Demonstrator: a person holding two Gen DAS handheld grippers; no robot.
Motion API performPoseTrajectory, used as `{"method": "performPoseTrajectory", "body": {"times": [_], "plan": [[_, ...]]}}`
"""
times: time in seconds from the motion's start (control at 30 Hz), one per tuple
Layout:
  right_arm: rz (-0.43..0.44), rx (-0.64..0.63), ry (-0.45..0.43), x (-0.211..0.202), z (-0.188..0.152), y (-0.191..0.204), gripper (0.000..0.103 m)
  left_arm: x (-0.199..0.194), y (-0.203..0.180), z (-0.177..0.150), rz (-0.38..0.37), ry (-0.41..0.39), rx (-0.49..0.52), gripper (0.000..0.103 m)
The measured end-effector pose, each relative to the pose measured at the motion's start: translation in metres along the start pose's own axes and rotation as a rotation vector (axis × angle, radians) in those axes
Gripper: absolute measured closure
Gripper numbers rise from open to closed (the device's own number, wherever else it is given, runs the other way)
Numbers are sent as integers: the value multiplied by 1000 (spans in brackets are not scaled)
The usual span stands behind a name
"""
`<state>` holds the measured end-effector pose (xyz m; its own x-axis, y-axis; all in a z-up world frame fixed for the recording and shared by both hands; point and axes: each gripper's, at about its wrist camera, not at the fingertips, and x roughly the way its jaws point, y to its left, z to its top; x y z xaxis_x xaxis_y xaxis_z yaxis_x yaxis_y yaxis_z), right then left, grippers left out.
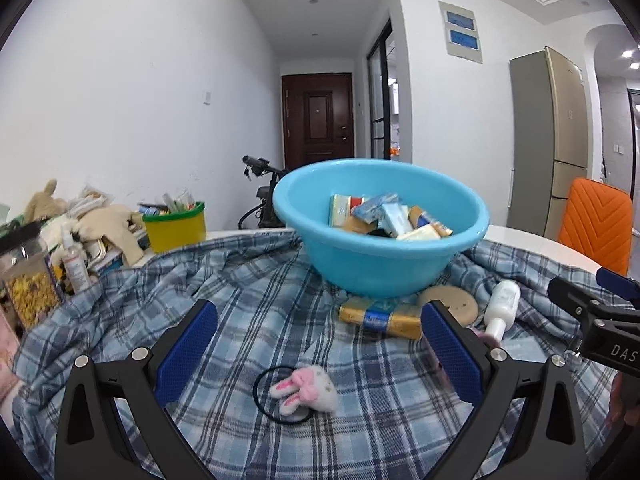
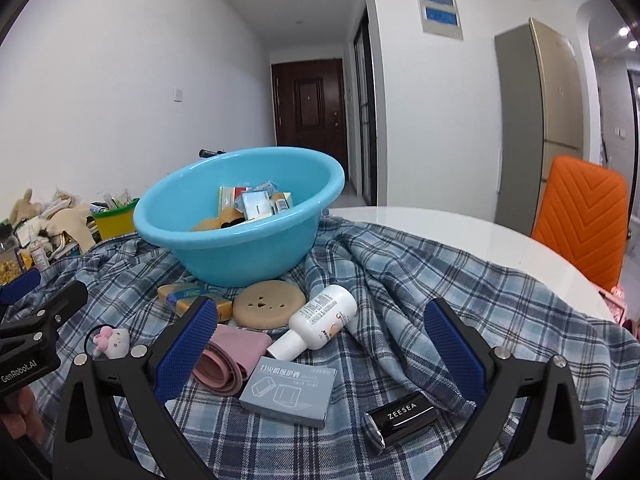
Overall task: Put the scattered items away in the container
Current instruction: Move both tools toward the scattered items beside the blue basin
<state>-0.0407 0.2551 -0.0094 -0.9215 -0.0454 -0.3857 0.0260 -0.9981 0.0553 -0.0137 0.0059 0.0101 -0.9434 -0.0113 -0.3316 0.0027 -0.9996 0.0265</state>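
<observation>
Though capped, white bottle [image 2: 324, 316] cap-nearward

A: The white surface [image 2: 460, 236] is round-edged and glossy, and a rumpled blue plaid cloth [image 2: 400, 280] covers most of it.

B: At the left edge, a yellow tub with a green rim [image 1: 175, 229] stands on the bare surface, beside a heap of beige soft toys [image 1: 100, 220].
</observation>
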Motion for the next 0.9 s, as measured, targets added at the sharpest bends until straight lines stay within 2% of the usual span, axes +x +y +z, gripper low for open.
{"method": "performPoseTrajectory", "body": {"times": [0.3,0.47,0.6,0.9], "plan": [[-5,-52,-43,-6,51,11,0,-1,-9,53,-15,6,16,0],[5,-82,-61,-8,88,22,0,7,-7,90,-10,60,-20,0],[23,-89,-57,-6,114,28,0,16,-8,115,-18,90,-6,0],[45,-112,-62,-5,154,40,0,14,-10,156,-23,58,10,0]]}}
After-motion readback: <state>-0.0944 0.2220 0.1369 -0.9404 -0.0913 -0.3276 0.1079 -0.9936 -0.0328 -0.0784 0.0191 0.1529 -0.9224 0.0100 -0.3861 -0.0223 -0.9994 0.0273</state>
